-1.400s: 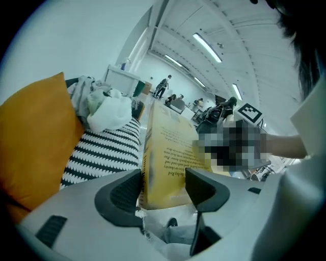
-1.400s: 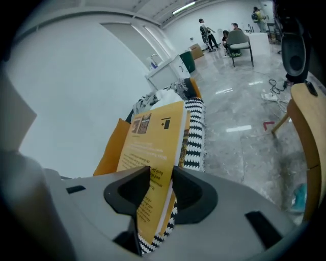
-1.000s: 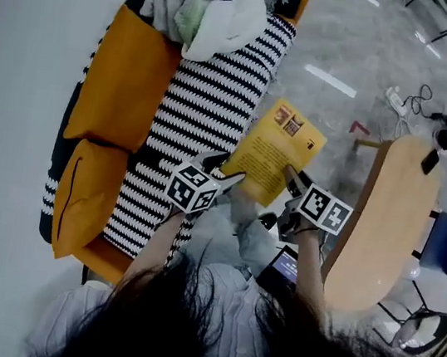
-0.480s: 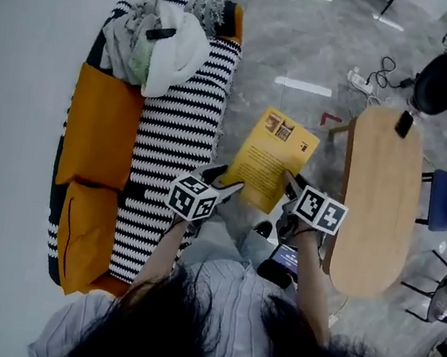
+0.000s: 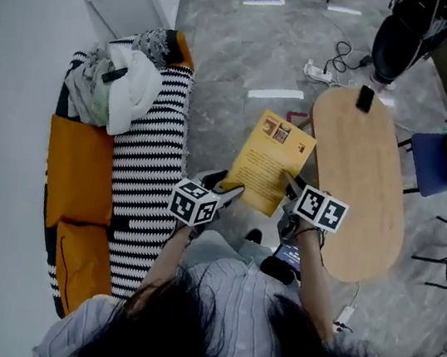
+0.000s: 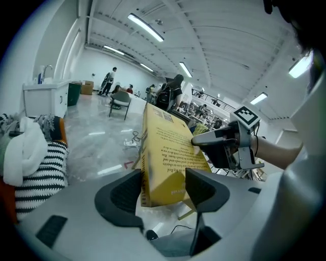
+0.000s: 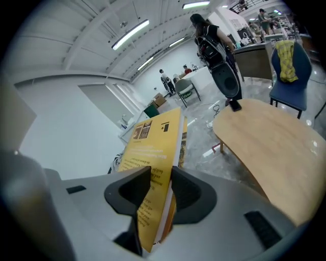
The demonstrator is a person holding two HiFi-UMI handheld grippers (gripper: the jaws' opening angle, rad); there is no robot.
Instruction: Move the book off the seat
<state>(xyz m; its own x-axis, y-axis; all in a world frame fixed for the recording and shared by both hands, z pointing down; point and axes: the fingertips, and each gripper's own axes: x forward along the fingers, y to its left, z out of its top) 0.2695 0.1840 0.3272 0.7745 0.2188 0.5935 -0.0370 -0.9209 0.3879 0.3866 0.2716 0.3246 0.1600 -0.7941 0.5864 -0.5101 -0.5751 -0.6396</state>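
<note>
- Book: a flat, rectangular yellow paperback with a smooth cover and printed text. It is held in the air over the glossy grey marbled floor, between sofa and table, clear of the seat.
- Left gripper: its dark, curved jaws are clamped on the book's near left corner, one pad at the spine and the other on the cover.
- Right gripper: its jaws have just been closing slightly and pinch the book's near right edge.
- Sofa: black-and-white striped seat, plump orange cushions, and rumpled clothes at the far end.
- Table: oval top in pale wood.
</note>
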